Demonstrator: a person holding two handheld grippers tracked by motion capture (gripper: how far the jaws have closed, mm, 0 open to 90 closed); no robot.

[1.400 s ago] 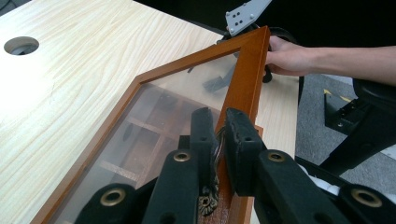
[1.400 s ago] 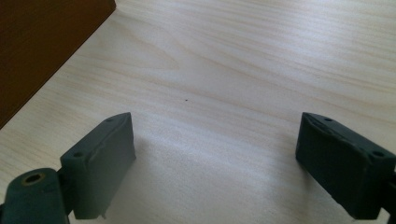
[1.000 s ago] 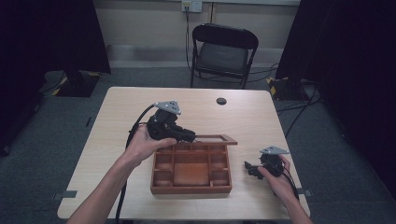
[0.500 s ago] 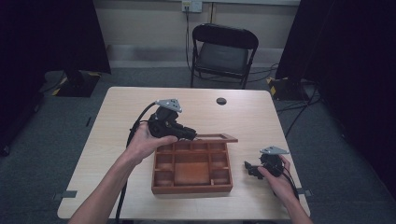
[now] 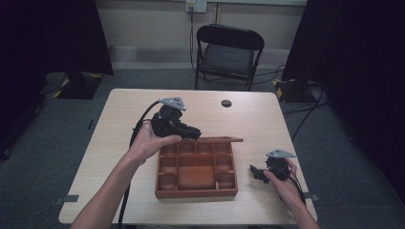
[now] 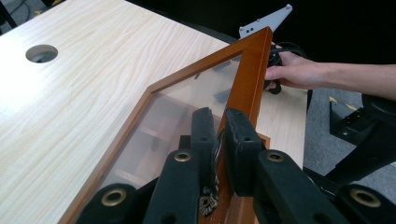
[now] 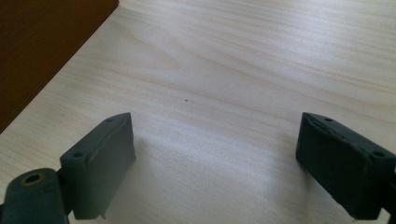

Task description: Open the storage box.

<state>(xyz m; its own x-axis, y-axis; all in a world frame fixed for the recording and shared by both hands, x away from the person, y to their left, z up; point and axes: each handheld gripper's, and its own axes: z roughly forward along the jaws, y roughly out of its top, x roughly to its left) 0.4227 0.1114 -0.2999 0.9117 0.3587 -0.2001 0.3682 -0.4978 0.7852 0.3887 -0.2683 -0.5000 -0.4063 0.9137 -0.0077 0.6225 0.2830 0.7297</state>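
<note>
- Hinged glass lid with brown wooden frame [image 6: 247, 74] stands raised over far edge of brown wooden compartment box [image 5: 197, 168], desk [image 5: 119, 124] centre.
- Left tool [image 6: 219, 135] clenched on lid frame, box's 11 o'clock.
- Right tool [image 7: 215, 154] released, jaws wide over bare desk, box's 3 o'clock.

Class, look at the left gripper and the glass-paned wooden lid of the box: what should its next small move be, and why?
Probably swing the glass-paned wooden lid further back. The left gripper is shut on its frame, the lid stands partly raised over the compartmented wooden box, and the right gripper rests open on the table, apart.
</note>
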